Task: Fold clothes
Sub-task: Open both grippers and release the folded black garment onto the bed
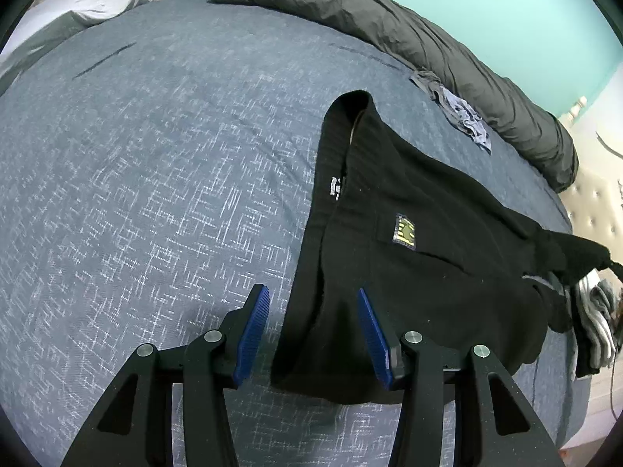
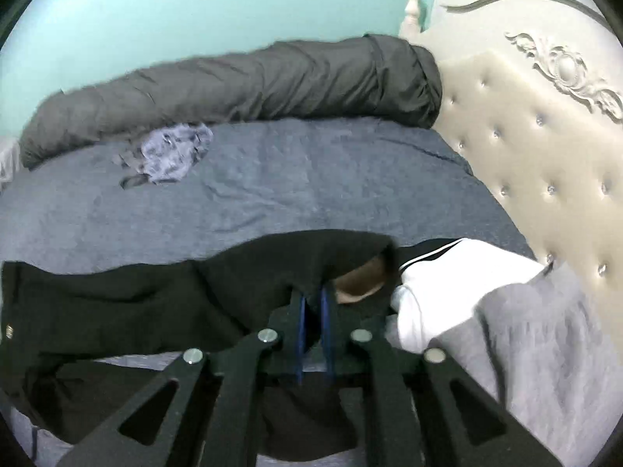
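A black garment (image 1: 428,272) with a yellow patch (image 1: 405,231) lies spread on the blue patterned bed cover (image 1: 155,194). In the left wrist view my left gripper (image 1: 312,292) hovers over the garment's near corner. Its blue pads (image 1: 253,327) stand apart on either side of the cloth's edge without pressing it. In the right wrist view my right gripper (image 2: 312,294) is shut on a bunched fold of the same black garment (image 2: 136,295). That end is raised off the bed, and the cloth hangs from the fingers to the left.
A rolled dark grey duvet (image 2: 253,78) lines the far side by the turquoise wall. A crumpled blue-grey garment (image 2: 175,151) lies in front of it. White (image 2: 447,272) and grey clothes (image 2: 545,330) lie by the cream tufted headboard (image 2: 545,148). More clothes (image 1: 595,323) sit at the bed's right edge.
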`<state>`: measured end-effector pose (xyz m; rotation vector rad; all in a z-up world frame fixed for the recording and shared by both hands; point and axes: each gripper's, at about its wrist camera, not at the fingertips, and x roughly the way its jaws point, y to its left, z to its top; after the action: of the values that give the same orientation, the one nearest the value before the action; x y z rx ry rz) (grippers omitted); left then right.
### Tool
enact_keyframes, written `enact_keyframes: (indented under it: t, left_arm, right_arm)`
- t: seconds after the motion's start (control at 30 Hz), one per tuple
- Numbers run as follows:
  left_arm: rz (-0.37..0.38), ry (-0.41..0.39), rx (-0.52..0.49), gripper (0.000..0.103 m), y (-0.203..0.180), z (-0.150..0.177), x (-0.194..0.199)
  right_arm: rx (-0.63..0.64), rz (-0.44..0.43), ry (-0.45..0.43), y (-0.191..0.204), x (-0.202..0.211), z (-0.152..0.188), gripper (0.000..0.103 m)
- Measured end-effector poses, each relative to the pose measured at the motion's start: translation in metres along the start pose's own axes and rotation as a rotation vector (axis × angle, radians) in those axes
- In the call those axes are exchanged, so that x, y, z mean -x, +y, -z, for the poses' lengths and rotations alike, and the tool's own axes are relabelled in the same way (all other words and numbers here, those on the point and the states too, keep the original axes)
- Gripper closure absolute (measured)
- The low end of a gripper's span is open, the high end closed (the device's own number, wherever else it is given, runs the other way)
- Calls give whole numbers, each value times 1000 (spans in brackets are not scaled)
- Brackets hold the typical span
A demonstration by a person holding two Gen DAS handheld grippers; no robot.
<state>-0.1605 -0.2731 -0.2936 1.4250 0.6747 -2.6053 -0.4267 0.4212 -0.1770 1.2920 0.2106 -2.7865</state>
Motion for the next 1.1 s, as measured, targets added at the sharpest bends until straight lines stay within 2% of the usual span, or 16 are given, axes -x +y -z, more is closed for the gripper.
enact_keyframes:
  t: [0.07,0.1,0.13,0.17,0.2,0.33,0.47,0.6,0.73,0.97,1.1]
  left_arm:
    - [9,4,14,52,3,1,0]
    - [12,7,19,52,5,2,-1]
    - [16,11,24,50,6,4,-1]
    - [18,16,26,47,7,6,-1]
    - [20,21,28,45,8,9,-1]
    - [24,32,29,44,14,20,3]
    - [40,60,35,35,21,28,2]
    - [61,80,65,34,29,31,-7]
    - [94,106,90,34,31,33,-21]
    - [120,105,61,34,18,29,-43]
    - [132,99,74,34,15,21,-50]
  right_arm:
    - [-4,39,14,0,-4,3,85]
    - [-16,24,2,1,-2,9,77]
    - [-31,1,-2,2,-1,17,62]
    - [-46,-21,-5,3,-1,24,55]
    - [-58,-47,-2,5,-1,34,53]
    - [-79,-145,46,18,-6,74,52]
    - [-80,-259,83,37,-2,126,49]
    - [-155,-352,104,53,6,174,48]
    - [-240,-442,93,73,17,196,48]
    - [-232,-559,3,121,47,214,45]
    - [-243,-613,10,146,39,226,43]
